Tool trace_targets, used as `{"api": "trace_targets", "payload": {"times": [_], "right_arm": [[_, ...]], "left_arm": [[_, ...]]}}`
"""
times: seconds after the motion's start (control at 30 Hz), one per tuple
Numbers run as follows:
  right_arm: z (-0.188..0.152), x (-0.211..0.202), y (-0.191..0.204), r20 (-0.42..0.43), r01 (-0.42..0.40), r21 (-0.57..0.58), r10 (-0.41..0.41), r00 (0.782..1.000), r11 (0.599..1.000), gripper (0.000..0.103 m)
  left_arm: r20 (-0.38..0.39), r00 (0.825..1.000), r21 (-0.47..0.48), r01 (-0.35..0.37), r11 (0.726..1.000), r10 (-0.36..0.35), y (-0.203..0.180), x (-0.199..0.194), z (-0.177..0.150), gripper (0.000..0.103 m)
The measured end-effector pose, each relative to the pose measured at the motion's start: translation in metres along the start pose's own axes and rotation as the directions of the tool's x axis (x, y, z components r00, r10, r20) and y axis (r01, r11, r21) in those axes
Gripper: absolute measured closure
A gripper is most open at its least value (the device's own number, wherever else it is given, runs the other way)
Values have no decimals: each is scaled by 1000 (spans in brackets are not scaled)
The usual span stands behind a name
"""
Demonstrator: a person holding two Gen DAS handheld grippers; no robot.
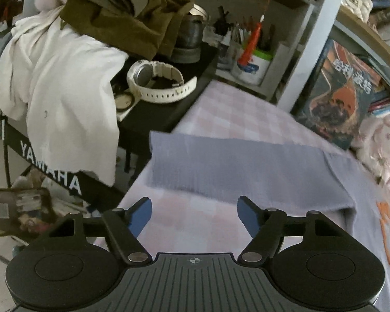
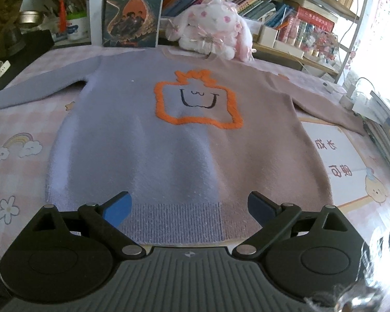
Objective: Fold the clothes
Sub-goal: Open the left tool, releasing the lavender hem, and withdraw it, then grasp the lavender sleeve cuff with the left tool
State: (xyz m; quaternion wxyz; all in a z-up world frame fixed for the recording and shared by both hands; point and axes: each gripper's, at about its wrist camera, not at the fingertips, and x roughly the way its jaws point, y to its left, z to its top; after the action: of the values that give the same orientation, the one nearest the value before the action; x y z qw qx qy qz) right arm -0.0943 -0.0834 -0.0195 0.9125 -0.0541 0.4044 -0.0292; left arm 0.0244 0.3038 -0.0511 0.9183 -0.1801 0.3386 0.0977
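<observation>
Now your left gripper hangs with jaws apart and nothing between them, just short of the lilac sleeve, while your right gripper, likewise released, hovers over the hem of the sweater lying flat on the checked tablecloth.

Lilac-and-pink sweater with orange outline motif on a pink checked cloth.

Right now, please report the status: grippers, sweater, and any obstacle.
Left gripper open, empty, near the sleeve. Right gripper open over the hem. Sweater flat, unfolded. Plush rabbit by the collar.
</observation>
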Motion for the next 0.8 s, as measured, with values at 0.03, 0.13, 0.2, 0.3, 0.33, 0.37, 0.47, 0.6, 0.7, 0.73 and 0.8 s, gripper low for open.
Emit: {"api": "trace_targets", "payload": {"times": [0.03, 0.13, 0.2, 0.3, 0.33, 0.37, 0.47, 0.6, 0.7, 0.73, 0.8], "right_arm": [[0, 0, -1, -2, 4, 3, -4, 1000, 1000, 7], [1, -1, -4, -5, 18, 13, -18, 1000, 1000, 7], [0, -2, -6, -10, 27, 18, -26, 1000, 999, 7], [-1, -2, -8, -20, 38, 26, -37, 999, 999, 7], [0, -2, -9, -21, 41, 27, -40, 999, 999, 7], [0, -2, -9, -22, 43, 28, -43, 999, 999, 7], [0, -2, -8, -23, 48, 25, -47, 999, 999, 7], [-1, -3, -7, -20, 53, 14, -53, 998, 998, 7], [0, -3, -8, -19, 61, 15, -60, 998, 998, 7], [0, -3, -8, -20, 64, 18, -63, 998, 998, 7], [1, -2, -10, -23, 70, 27, -69, 997, 997, 7]], "left_arm": [[6, 1000, 0, 0, 1000, 0, 0, 3, 2, 36], [16, 1000, -21, 21, 1000, -21, -2, 11, 8, 45], [18, 999, -49, 47, 998, -46, -3, 16, 11, 47], [12, 995, -80, 104, 991, -104, -11, 22, 12, 49], [8, 992, -87, 125, 988, -125, -15, 24, 12, 49], [4, 990, -87, 140, 986, -140, -19, 25, 12, 49], [4, 991, -58, 136, 989, -136, -31, 29, 10, 49], [17, 997, -136, 80, 987, -78, -26, 33, 15, 65], [15, 999, -248, 43, 968, -41, -15, 36, 21, 71], [13, 999, -280, 40, 959, -38, -13, 37, 22, 72], [12, 1000, -317, 31, 948, -28, -9, 38, 23, 79]]}}
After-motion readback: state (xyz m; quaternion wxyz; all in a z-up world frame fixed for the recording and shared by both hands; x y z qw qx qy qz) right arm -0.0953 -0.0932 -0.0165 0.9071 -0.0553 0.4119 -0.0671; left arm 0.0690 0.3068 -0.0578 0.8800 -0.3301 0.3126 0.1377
